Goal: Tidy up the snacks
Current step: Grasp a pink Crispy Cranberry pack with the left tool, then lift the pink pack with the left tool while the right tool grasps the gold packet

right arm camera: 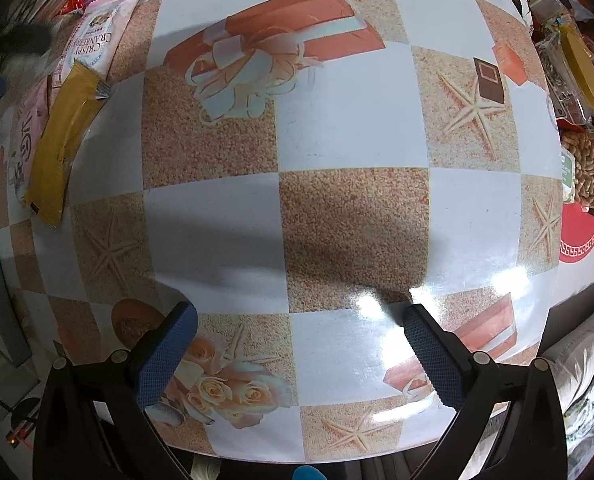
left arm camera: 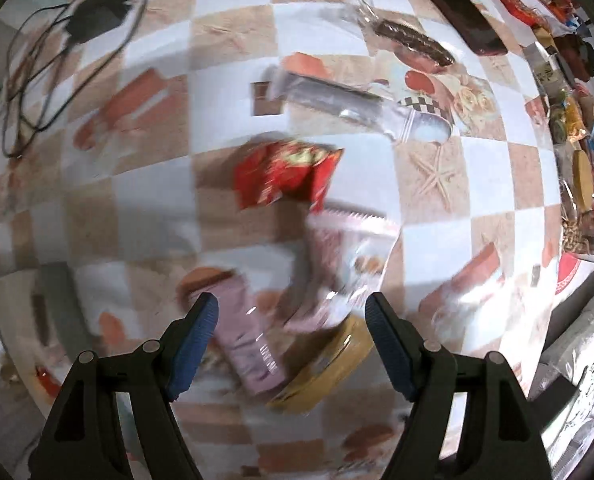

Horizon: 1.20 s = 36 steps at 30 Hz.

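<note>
Blue-padded fingers (left arm camera: 203,320) on the left gripper (left arm camera: 291,344) are spread wide over a blurry pink packet (left arm camera: 249,350) and yellow packet (left arm camera: 329,364), holding nothing. Right gripper (right arm camera: 301,356) is spread too, over bare checkered tabletop (right arm camera: 353,128); a red packet (left arm camera: 285,176) lies just beyond.

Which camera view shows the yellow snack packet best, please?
The right wrist view: the yellow snack packet is sharp and seen whole there. The left wrist view shows it blurred and partly under a pink packet.

"CRISPY CRANBERRY" on pink packet (right arm camera: 97,36)
</note>
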Each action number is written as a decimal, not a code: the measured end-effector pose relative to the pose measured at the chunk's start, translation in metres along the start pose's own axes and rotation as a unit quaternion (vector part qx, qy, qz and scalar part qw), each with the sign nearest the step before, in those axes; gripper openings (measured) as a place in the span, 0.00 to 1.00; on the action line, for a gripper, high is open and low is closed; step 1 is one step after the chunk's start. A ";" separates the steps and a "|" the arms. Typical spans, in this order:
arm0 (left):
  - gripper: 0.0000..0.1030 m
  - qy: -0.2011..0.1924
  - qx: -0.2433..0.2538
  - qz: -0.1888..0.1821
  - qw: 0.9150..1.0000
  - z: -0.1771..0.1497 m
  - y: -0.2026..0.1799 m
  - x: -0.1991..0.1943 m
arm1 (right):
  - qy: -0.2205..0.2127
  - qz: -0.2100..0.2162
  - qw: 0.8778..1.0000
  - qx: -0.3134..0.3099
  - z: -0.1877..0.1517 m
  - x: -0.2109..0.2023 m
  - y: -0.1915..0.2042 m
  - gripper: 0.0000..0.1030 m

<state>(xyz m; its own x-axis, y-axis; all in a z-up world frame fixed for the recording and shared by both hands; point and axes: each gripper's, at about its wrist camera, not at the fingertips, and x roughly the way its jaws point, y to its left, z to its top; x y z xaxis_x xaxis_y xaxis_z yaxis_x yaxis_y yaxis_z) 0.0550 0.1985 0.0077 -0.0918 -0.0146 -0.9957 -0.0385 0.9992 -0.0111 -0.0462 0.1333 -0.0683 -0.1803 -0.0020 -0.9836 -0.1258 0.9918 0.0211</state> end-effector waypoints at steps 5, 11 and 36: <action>0.77 0.010 0.036 0.026 0.999 0.010 -0.028 0.019 | -0.001 -0.001 1.000 0.001 -0.003 -0.001 -0.002 1.00; 0.42 0.008 0.026 0.017 0.999 0.011 -0.039 0.025 | 0.001 -0.002 1.000 0.001 0.002 0.001 -0.005 1.00; 0.39 -0.061 0.016 -0.036 0.997 -0.075 0.029 -0.036 | 0.001 -0.012 1.000 -0.023 0.003 0.000 0.001 1.00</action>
<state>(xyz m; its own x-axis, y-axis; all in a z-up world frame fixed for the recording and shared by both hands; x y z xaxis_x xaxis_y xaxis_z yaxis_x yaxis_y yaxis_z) -0.0178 0.2256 0.0507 0.0319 -0.0836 -0.9960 -0.0097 0.9964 -0.0839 -0.0433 0.1347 -0.0685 -0.1784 -0.0269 -0.9836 -0.1741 0.9847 0.0047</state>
